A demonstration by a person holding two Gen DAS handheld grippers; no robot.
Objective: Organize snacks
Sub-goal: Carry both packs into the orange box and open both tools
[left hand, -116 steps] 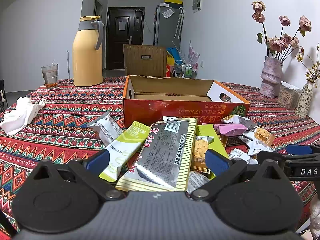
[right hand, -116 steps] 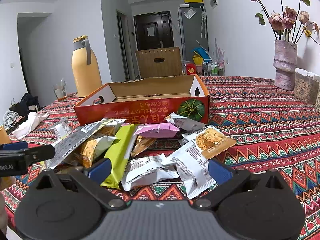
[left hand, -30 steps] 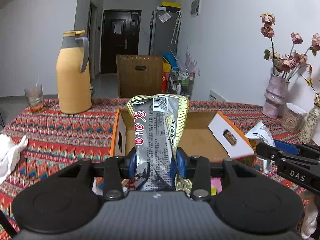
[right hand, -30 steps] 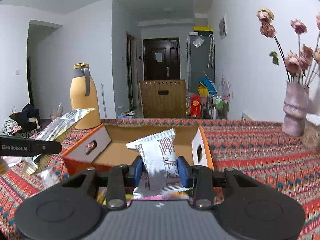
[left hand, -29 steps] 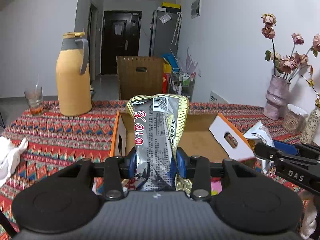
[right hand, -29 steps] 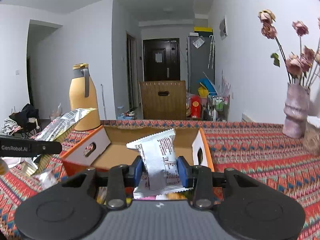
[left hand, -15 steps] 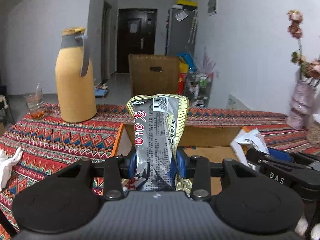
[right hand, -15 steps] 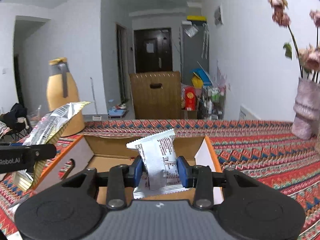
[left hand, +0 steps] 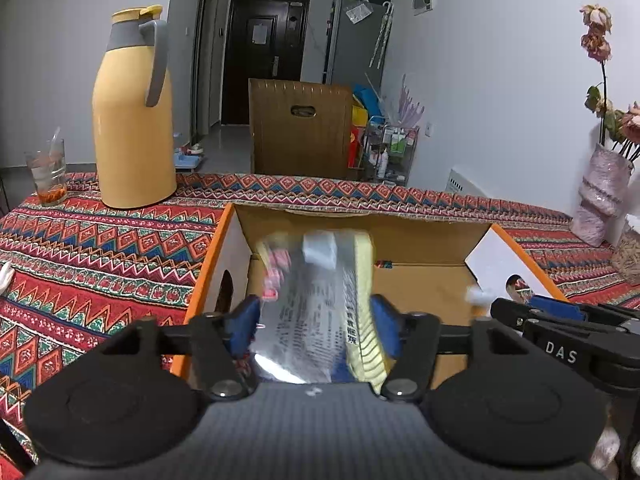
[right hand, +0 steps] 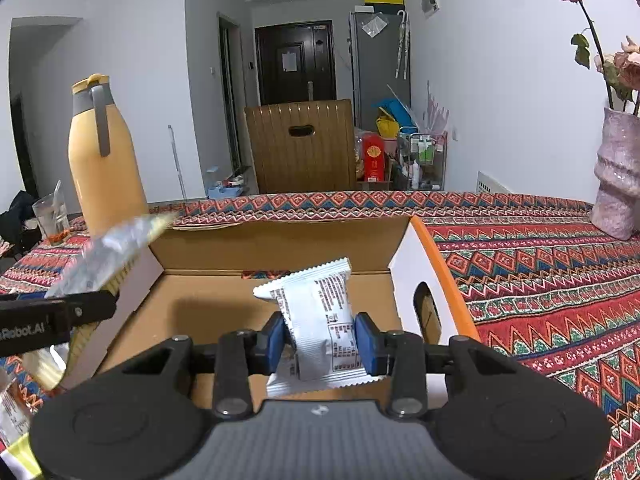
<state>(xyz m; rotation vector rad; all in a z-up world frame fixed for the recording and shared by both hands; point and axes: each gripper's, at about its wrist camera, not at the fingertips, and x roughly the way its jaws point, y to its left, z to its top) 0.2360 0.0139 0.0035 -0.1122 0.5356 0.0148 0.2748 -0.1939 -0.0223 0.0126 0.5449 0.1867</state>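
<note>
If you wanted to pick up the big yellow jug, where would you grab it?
Probably by the grey handle on the yellow jug. It stands upright on the tablecloth, its body looks too wide for the fingers, and the handle is a thin loop near the top. Come from the side it sticks out on, fingers either side of the loop.
</note>
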